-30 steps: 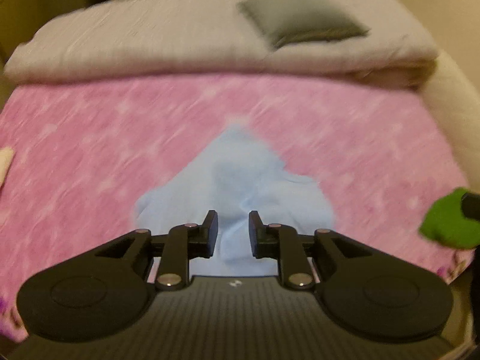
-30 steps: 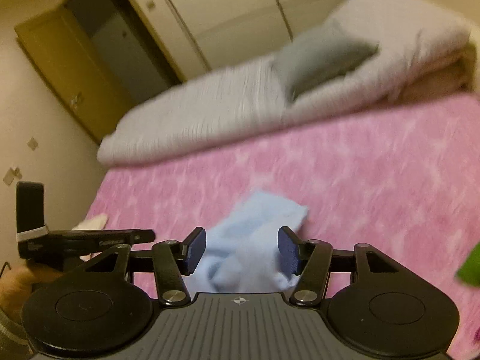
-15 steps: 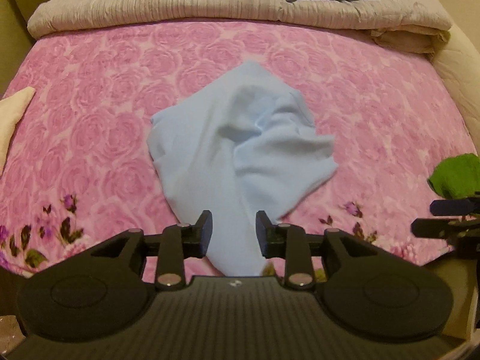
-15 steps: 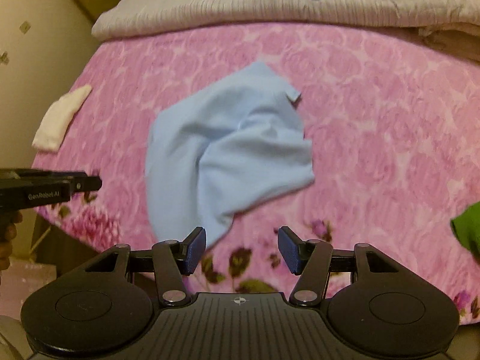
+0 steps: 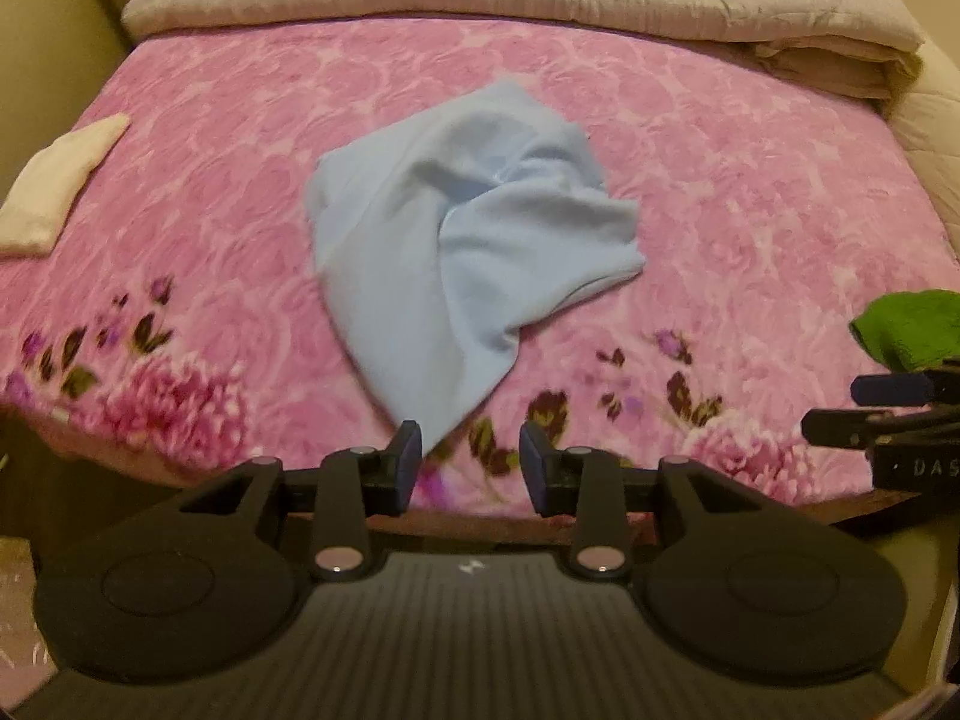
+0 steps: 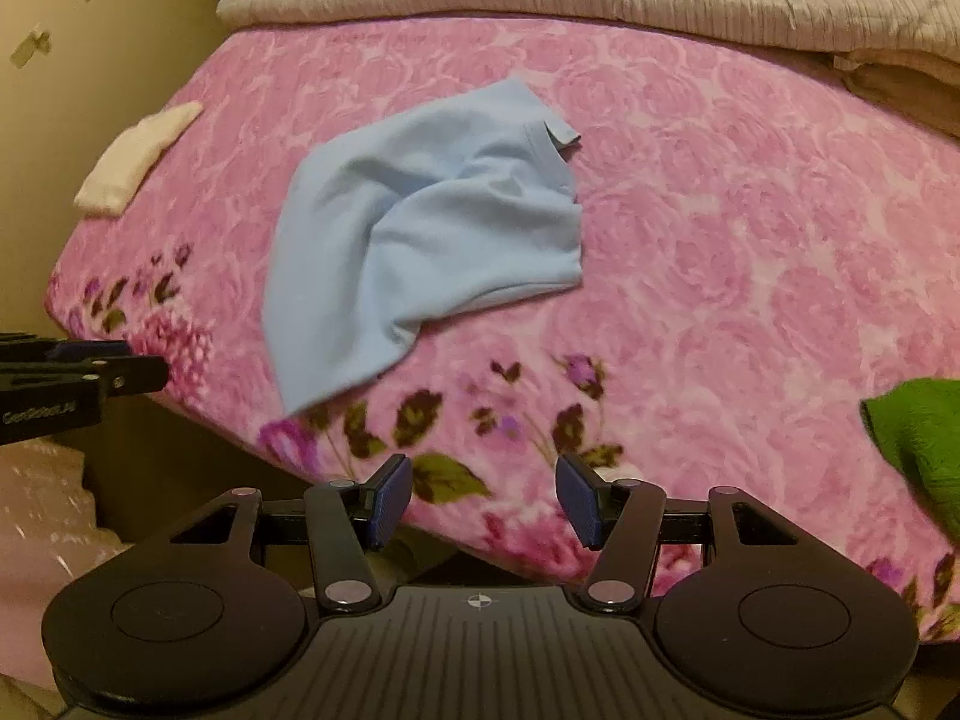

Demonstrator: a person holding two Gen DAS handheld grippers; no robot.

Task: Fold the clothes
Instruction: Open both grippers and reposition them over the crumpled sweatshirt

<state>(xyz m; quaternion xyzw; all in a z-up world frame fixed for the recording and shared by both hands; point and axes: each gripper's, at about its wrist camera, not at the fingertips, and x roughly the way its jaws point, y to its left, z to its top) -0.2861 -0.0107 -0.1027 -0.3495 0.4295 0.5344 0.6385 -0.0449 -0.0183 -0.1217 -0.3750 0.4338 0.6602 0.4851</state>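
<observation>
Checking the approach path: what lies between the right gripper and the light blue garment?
Only bare pink floral bedspread separates the open right gripper from the crumpled light blue garment, as the right wrist view shows.

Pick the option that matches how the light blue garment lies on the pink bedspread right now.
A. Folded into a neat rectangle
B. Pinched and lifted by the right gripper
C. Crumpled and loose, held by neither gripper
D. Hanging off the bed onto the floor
C: the light blue garment lies rumpled on the pink bedspread, while the left gripper and right gripper both stand empty short of it.
</observation>
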